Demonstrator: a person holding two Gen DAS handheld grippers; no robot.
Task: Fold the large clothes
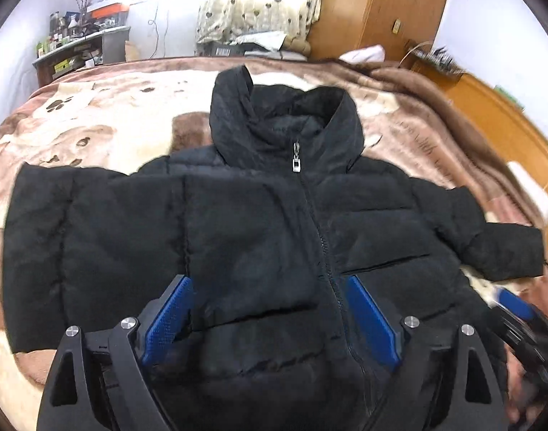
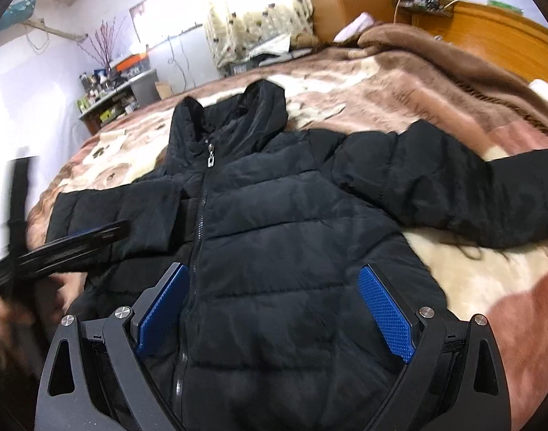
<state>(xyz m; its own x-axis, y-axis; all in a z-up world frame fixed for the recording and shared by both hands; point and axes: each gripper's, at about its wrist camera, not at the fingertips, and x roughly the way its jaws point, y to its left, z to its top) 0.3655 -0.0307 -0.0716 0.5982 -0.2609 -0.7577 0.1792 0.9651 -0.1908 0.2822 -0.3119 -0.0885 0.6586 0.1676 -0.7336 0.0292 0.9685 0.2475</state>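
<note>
A black puffer jacket point(image 1: 259, 237) lies face up on the bed, zipped, its hood at the far end. Its left sleeve is folded across the chest and its right sleeve point(image 2: 453, 183) stretches out to the side. My left gripper point(image 1: 270, 287) is open, hovering over the jacket's lower front with nothing between its blue pads point(image 1: 169, 319). My right gripper point(image 2: 274, 280) is open too, over the jacket's lower right front point(image 2: 284, 269). Each gripper shows blurred at the edge of the other's view, the right one point(image 1: 518, 309) and the left one point(image 2: 72, 240).
A brown and cream paw-print blanket point(image 1: 105, 122) covers the bed. A wooden headboard point(image 1: 507, 118) runs along the right. A wardrobe point(image 1: 381, 7), a curtained window point(image 1: 259, 0) and a cluttered shelf point(image 1: 79, 46) stand beyond the bed.
</note>
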